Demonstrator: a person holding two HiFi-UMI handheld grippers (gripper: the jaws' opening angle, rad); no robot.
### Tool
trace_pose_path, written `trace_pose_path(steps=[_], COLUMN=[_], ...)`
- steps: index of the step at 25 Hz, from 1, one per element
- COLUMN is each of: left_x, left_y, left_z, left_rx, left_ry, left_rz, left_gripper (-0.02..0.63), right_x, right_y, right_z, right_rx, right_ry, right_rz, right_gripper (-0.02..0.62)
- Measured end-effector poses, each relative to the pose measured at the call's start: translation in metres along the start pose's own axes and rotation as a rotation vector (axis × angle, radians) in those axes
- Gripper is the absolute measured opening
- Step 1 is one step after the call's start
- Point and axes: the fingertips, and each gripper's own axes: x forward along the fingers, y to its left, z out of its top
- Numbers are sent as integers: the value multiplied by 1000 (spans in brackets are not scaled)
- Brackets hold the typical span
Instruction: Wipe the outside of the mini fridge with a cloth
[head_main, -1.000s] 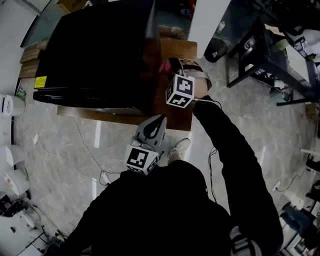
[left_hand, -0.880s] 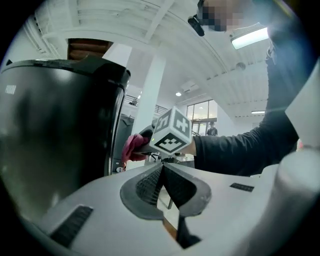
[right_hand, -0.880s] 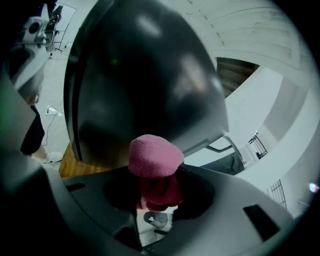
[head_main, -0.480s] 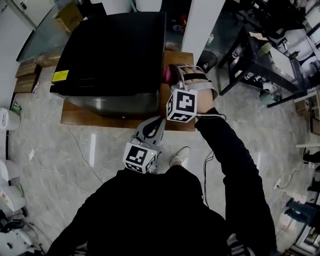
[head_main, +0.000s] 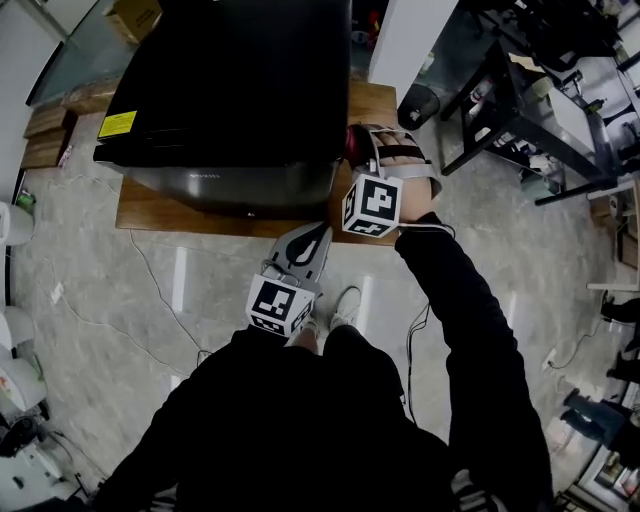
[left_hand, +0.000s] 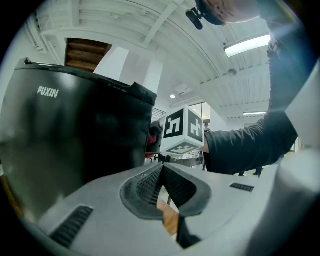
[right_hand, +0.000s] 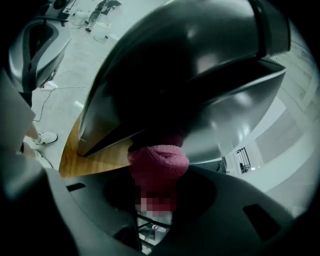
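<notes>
A black mini fridge (head_main: 230, 90) stands on a low wooden platform (head_main: 150, 210); its front carries a white brand word (left_hand: 47, 92). My right gripper (head_main: 352, 145) is shut on a pink cloth (right_hand: 159, 160) and presses it against the fridge's right side (right_hand: 200, 100) near the front corner. A sliver of the cloth (head_main: 352, 140) shows beside the fridge in the head view. My left gripper (head_main: 322, 232) is shut with nothing in it, held just off the platform's front edge, pointing toward the fridge (left_hand: 75, 140).
A black metal table frame (head_main: 520, 100) stands to the right. A white pillar (head_main: 405, 40) rises behind the platform. Cables (head_main: 150, 290) trail over the marble floor at left, where white appliances (head_main: 15, 330) line the edge. My feet (head_main: 345, 305) are near the platform.
The head view has shifted, so the fridge front now shows more fully. My right gripper with the cloth has stayed against the fridge's right side; the left gripper has kept its place.
</notes>
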Motion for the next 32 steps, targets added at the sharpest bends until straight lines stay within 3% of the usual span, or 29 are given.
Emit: trace_pose_path(steps=[5,22,29,32], left_x=[18,34,26,19], left_y=[12,42,43,43], left_z=[-19,-125,-140,-131], left_rx=[-14,-8,-23,-22], left_ry=[-5,104,130,123], left_rz=[26,152,193,205], left_gripper=[6,6,6,6], right_x=[32,144,171,165], right_y=[36,208,263,250], right_z=[-8,-50,-64,-67], right_rx=[17,81,89,163], right_ry=[-20,24,66,62], right_rz=[28,306,398,391], right_gripper=[144,144,144,146])
